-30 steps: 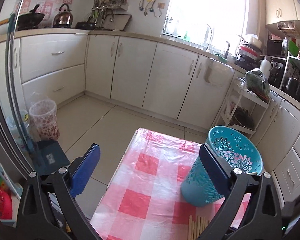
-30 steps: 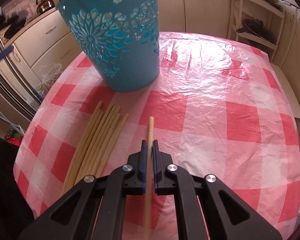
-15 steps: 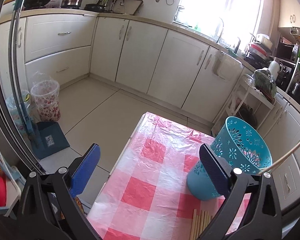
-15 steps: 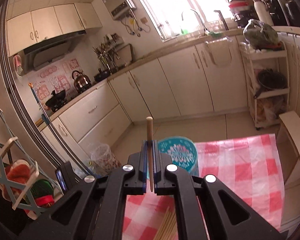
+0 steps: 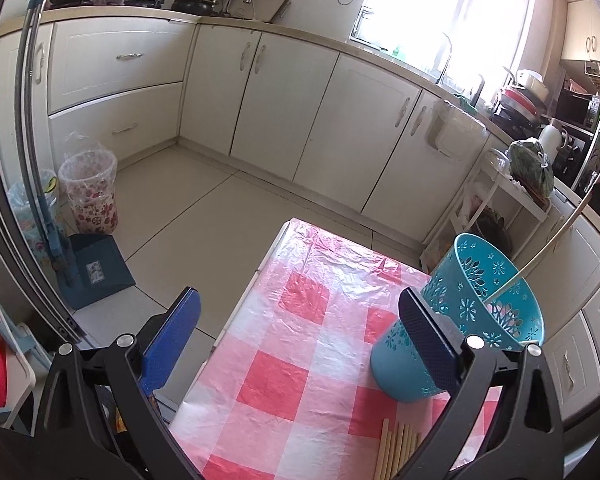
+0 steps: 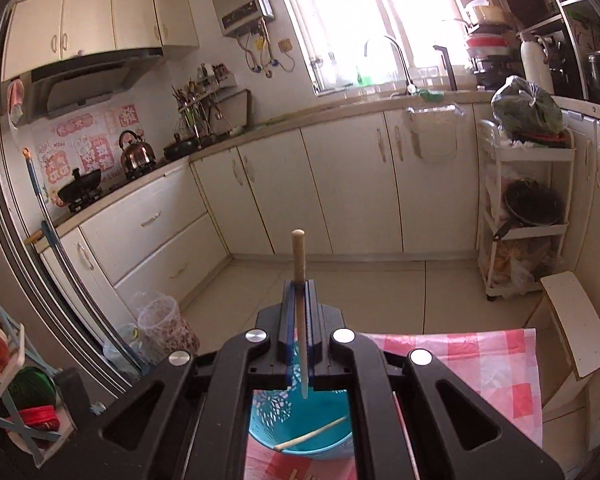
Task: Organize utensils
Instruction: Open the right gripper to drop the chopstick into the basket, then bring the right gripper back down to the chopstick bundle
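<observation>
A teal perforated holder stands on the red-and-white checked table. My left gripper is open and empty, its right finger just in front of the holder. My right gripper is shut on a wooden chopstick, held upright above the holder; its lower tip points into the opening. In the left wrist view this chopstick slants down into the holder. Another chopstick leans inside the holder. Several loose chopsticks lie on the table in front of the holder.
The table's left edge drops to the tiled floor. Bins and a dustpan stand on the floor at left. A white rack with pans stands by the cabinets at right. A stool is beside the table.
My right gripper lifted the chopstick off the table, turned it upright and brought it over the holder, lowering its tip toward the opening. The left gripper tilted down slightly and stayed open.
</observation>
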Motion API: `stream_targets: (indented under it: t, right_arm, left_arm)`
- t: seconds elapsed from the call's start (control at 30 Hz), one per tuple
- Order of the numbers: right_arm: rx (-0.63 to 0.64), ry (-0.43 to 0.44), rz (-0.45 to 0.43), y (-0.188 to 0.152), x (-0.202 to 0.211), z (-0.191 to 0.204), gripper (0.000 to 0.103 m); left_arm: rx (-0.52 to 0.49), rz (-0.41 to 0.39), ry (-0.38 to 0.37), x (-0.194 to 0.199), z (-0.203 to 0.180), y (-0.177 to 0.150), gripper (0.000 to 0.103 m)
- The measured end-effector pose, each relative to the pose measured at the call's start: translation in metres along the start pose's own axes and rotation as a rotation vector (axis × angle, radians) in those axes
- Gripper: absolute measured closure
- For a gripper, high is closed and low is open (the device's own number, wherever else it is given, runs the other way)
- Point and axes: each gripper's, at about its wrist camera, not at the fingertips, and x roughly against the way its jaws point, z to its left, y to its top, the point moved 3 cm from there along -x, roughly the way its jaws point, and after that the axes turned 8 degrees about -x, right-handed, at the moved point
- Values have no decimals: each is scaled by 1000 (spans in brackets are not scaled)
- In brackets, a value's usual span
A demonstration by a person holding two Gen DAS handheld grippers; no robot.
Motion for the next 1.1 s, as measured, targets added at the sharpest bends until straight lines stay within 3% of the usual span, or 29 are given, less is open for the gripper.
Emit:
stream_targets:
  t: [0.33,0.6,0.67,0.73,0.83,1.03,1.1]
  right_arm:
    - [-26,-66,186,-51,-56,-22,98]
    - [-16,-69,188,-60,-30,-20,96]
    - [-16,-68,190,-65,-18,-21,84]
    - [-24,-85,191,-72,-5,-22,56]
    - [-37,-134,239,-94,11,-26,36]
    - [-63,-231,418,-169,27,-38,14]
    - [-79,-260,461,-192,30,-45,13]
  left_arm:
    - [-16,9,4,-3,-3,-2,8]
    - [-63,7,37,-4,-9,-9,8]
    - [-74,9,44,-5,-10,-10,8]
    - [-87,8,52,-4,-11,-13,8]
    - [-122,1,72,-1,-15,-16,8]
    - [-215,-22,94,23,-30,-26,8]
    - [-238,-8,95,32,-34,-34,8]
